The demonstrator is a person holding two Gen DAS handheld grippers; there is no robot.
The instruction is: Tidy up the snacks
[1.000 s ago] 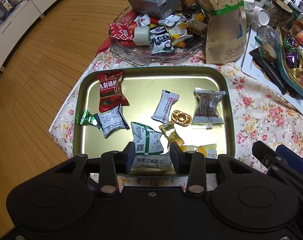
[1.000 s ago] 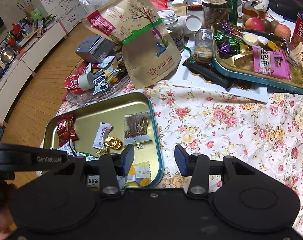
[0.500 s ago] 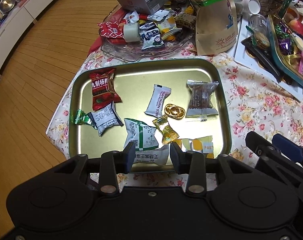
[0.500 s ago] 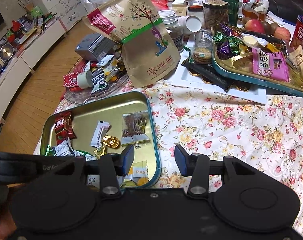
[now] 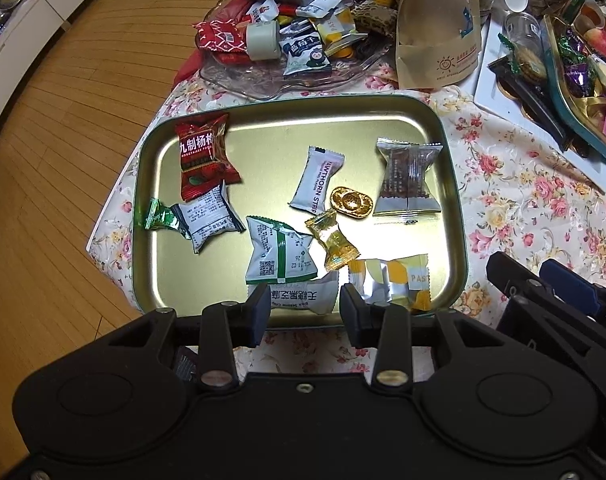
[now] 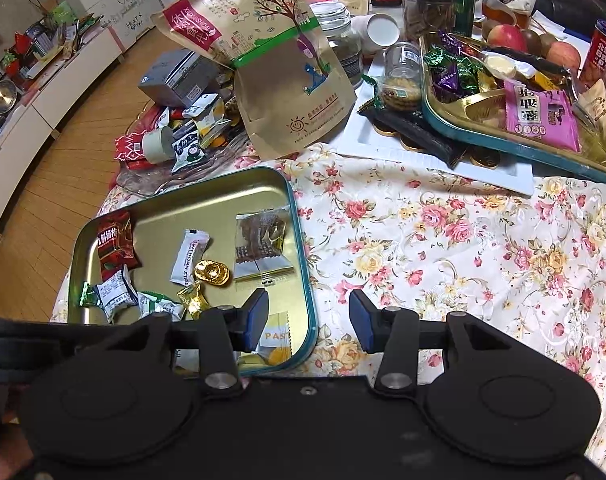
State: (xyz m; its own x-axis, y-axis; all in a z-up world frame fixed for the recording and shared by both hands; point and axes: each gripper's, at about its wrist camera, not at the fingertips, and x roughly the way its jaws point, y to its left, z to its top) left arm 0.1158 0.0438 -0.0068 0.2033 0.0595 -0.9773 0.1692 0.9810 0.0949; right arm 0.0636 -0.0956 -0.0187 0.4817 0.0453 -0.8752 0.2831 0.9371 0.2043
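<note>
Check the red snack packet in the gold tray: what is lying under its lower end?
The red snack packet overlaps a white printed packet beside a green-foil candy. Whatever else it covers on the gold tray is hidden.

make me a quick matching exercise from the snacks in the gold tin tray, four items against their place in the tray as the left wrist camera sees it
Places are as the left wrist view shows them, inside the gold tin tray.

Things:
1. red packet
2. gold ingot candy
3. clear packet with a brown snack
4. green foil candy

Places:
A. against the left wall
B. far left corner
C. near the right wall
D. about the middle, beside the white hawthorn strip

Pairs: 1-B, 2-D, 3-C, 4-A
</note>
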